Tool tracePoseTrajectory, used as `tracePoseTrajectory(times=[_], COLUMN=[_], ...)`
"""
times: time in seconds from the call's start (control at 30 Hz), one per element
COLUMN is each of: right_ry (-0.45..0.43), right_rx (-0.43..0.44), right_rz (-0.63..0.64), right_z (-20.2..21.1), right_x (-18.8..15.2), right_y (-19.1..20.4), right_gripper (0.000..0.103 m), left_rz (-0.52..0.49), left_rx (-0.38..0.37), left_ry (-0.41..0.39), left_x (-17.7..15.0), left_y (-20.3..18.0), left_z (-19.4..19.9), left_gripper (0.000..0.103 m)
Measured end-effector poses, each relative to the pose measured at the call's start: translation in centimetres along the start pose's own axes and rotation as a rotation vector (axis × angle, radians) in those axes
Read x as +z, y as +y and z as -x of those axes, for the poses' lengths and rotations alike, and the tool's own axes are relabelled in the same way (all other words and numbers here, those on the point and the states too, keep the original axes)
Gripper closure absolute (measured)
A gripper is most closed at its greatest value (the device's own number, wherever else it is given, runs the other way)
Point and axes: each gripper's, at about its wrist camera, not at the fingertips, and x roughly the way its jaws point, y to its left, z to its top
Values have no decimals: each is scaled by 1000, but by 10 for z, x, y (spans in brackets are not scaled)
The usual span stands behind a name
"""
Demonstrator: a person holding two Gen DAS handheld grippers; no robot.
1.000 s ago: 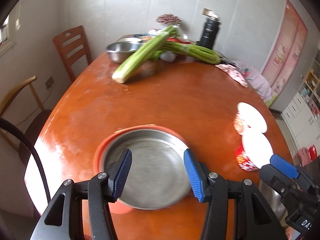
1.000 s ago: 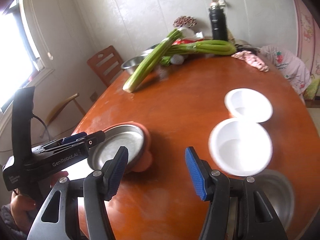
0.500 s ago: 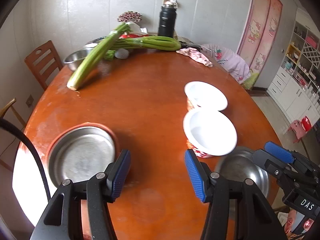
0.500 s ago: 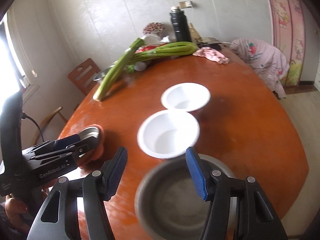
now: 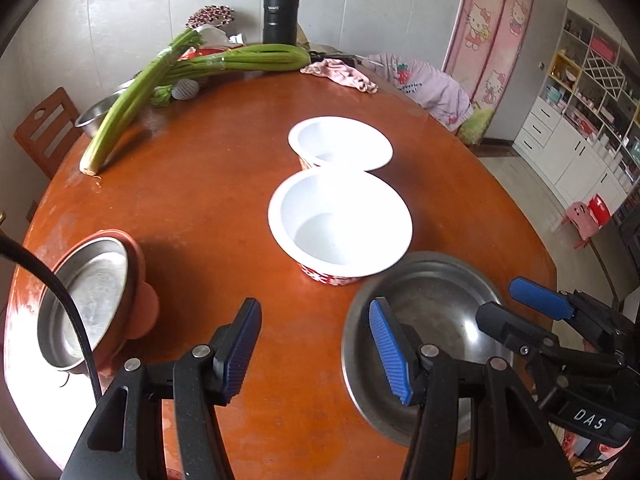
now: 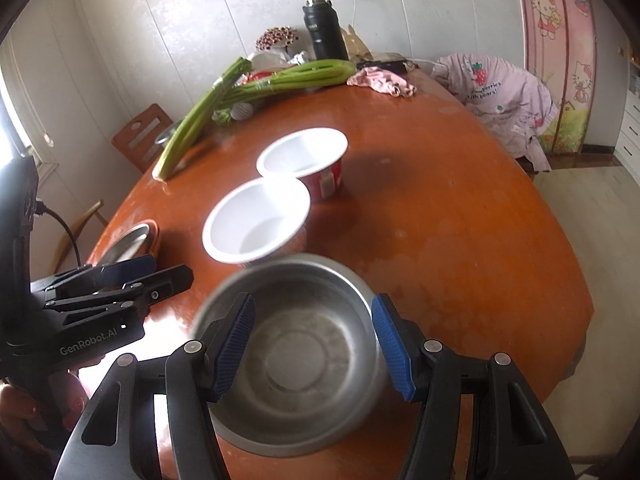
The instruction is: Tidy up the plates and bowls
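A: Steel bowl [image 6: 296,356] on the near edge of the bench [image 6: 440,216], upright. Sits between the blue pads [image 6: 390,346] of the right hand-held gripper [image 6: 312,344].

B: Clamped?

A: Jaws spread wide, one either side of the bowl. Contact with the rim: cannot tell, view blurred there.

B: Other vessels?

A: Near white bowl [image 6: 256,224] just beyond the steel bowl, rim overhanging it in the left wrist view. Far white bowl [image 6: 304,158] right behind that, rims overlapping in both views; touching or not, unclear. Red printed outer walls on both, insides white.

B: Left side?

A: Steel plate [image 5: 84,300] resting inside an orange dish [image 5: 140,304], at the left edge of the bench, well apart from the white bowls. Left hand-held gripper [image 5: 316,350] hovering over bare bench between that stack and the steel bowl, jaws apart, nothing held.

B: Far end?

A: Celery stalks [image 5: 132,96] lying across another steel bowl [image 5: 96,114]. Black flask [image 5: 280,14] upright near the wall. Pink cloth [image 5: 340,74] crumpled beside it. Wooden chair [image 5: 40,132] at far left.
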Motion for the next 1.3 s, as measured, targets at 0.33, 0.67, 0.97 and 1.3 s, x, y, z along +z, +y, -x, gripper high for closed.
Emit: tracePoseTrajectory(times=[0.33, 0.67, 0.97, 1.3], right_ry=[28, 52, 46, 64], right_rx=[-25, -47, -38, 7], right_rz=[56, 43, 87, 140], right_z=[-8, -16, -18, -22], right_x=[-10, -11, -15, -21], right_y=[1, -6, -2, 21], right_gripper=[40, 40, 40, 40], left_rz=[-26, -36, 9, 18], left_rx=[-27, -57, -155, -126], left_ry=[63, 104, 139, 136], left_x=[-7, -9, -13, -24], left_y=[-12, -16, -8, 3], left_z=[-20, -39, -48, -39], left_gripper=[47, 47, 51, 52])
